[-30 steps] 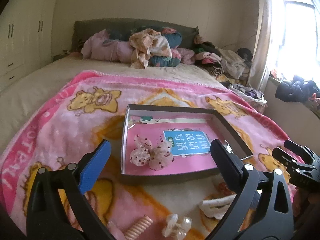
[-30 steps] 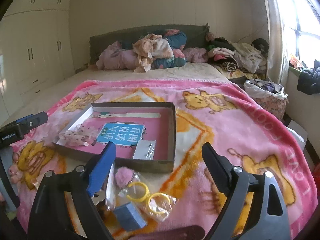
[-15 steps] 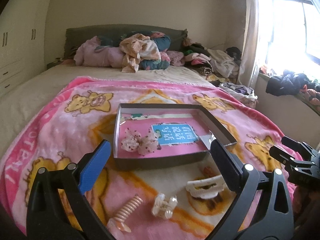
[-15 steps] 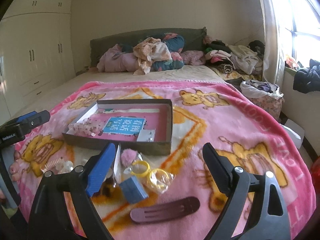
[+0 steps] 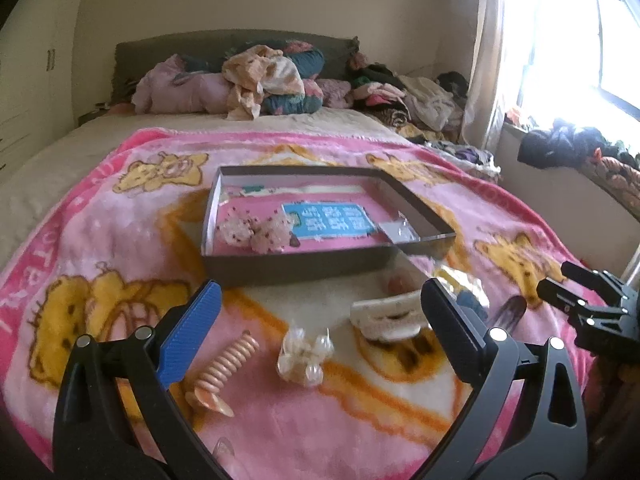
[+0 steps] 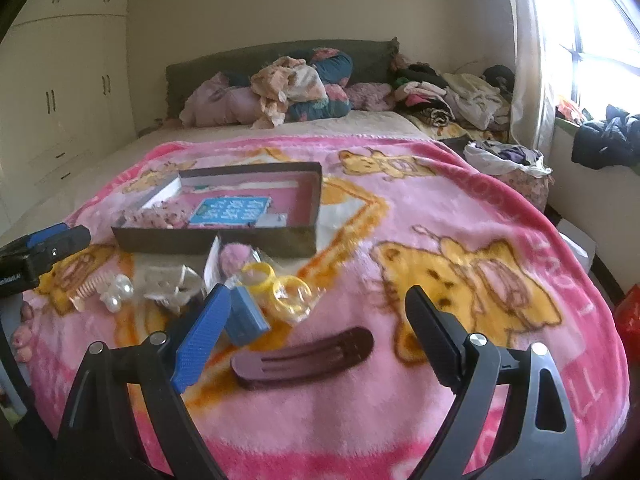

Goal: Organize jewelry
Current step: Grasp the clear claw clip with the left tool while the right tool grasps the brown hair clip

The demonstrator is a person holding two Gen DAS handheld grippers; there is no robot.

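both our grippers, left gripper (image 5: 316,324) and right gripper (image 6: 320,320), gape empty over a pink blanket (image 6: 440,240) on the bed (image 6: 280,130), beside the wardrobe (image 6: 68,92).

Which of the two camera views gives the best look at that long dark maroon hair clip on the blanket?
The right wrist view. The long dark maroon hair clip lies whole and unobstructed on the pink blanket, just ahead of the gripper. In the left wrist view only one rounded end of it peeks out beside that gripper's right finger.
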